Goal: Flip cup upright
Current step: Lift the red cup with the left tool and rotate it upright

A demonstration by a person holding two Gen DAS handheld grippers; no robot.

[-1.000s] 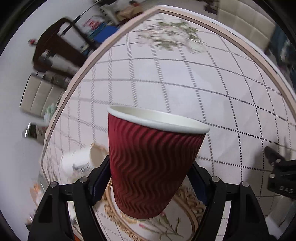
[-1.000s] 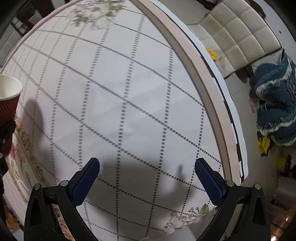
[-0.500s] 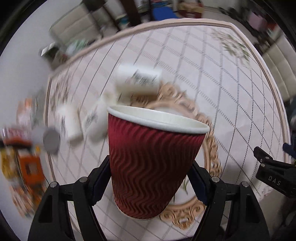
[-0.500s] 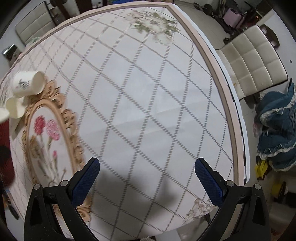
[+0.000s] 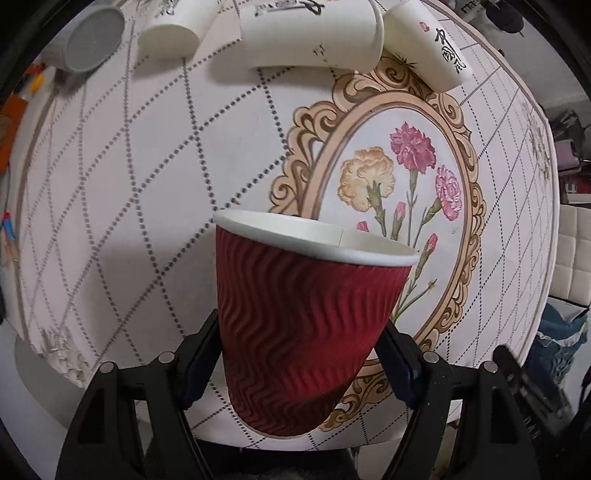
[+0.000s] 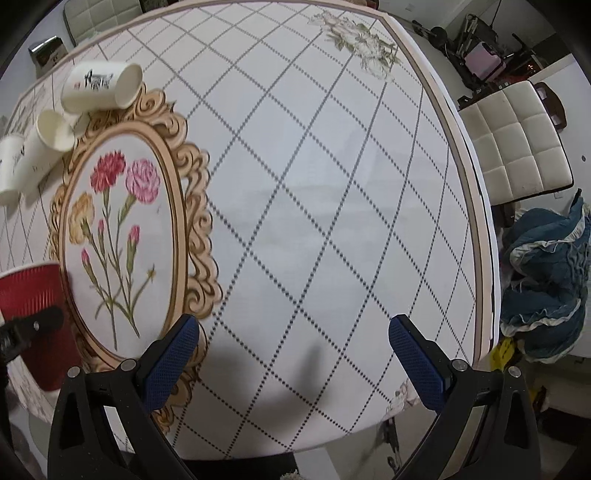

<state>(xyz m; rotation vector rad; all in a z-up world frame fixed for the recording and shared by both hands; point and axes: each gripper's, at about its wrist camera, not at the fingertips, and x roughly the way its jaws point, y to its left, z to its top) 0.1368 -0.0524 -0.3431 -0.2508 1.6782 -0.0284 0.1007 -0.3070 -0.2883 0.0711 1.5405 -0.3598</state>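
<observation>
A: What does the left gripper (image 5: pixel 299 354) have?

B: A red cup (image 5: pixel 306 325) with a wavy ribbed wall and a white rim. The two fingers are closed against its sides, one on each flank, low on the body. Its mouth faces up, tipped slightly away from the camera.

A: Is it on the table?

B: I cannot tell whether its base touches. It sits over the near edge of the table (image 5: pixel 147 184), beside the oval flower picture (image 5: pixel 402 192) printed on the cloth, which lies ahead and to the right of the fingers.

A: And the right gripper (image 6: pixel 293 354)?

B: Spread wide, nothing between its blue pads (image 6: pixel 415 363). It hovers over the checked cloth near the table's near edge. The red cup shows far to its left, at the frame's edge, with a dark finger of the other gripper across it.

A: Anything else?

B: Ahead of the left gripper, past the flower picture, three white cups (image 5: pixel 310 33) lie on their sides, close together. A grey round thing (image 5: pixel 92 38) sits to their left. Right of the right gripper, off the table, stand a cream chair (image 6: pixel 517 147) and a blue bundle of cloth (image 6: pixel 546 280).
</observation>
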